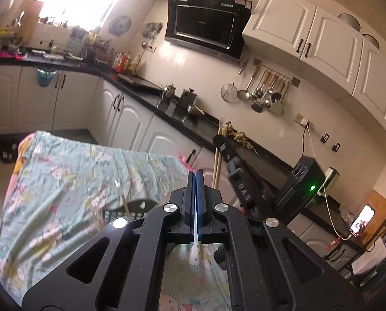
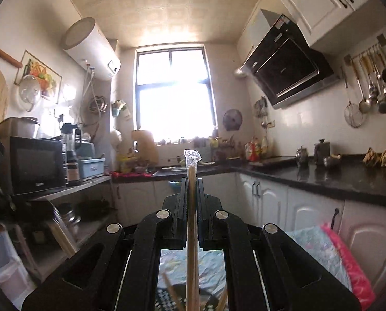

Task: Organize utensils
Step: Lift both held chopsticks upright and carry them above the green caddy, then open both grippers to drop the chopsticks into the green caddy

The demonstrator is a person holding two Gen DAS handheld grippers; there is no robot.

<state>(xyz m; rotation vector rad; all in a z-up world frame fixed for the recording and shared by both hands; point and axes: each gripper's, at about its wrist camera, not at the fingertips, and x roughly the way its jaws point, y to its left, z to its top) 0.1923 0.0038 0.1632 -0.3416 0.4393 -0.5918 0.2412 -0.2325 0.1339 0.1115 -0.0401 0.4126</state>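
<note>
My right gripper (image 2: 192, 181) is shut on a pair of wooden chopsticks (image 2: 192, 163) in a clear plastic wrapper, whose crimped end sticks out past the fingertips. In the left wrist view the right gripper (image 1: 219, 140) hangs to the right above the table, the chopsticks (image 1: 216, 165) pointing down from it. My left gripper (image 1: 195, 175) is shut with its blue pads together and nothing between them. Below lies a dark perforated utensil holder (image 1: 138, 206) on the patterned cloth (image 1: 63, 176), with a wrapped stick in it. The holder (image 2: 164, 298) shows under the right gripper with more chopsticks.
A black countertop (image 1: 193, 121) with metal pots runs behind the table, above white cabinets (image 1: 125, 119). Ladles and strainers hang on a wall rail (image 1: 268, 90). A range hood (image 2: 288, 72), a microwave (image 2: 35, 163) and a bright window (image 2: 174, 96) surround the space.
</note>
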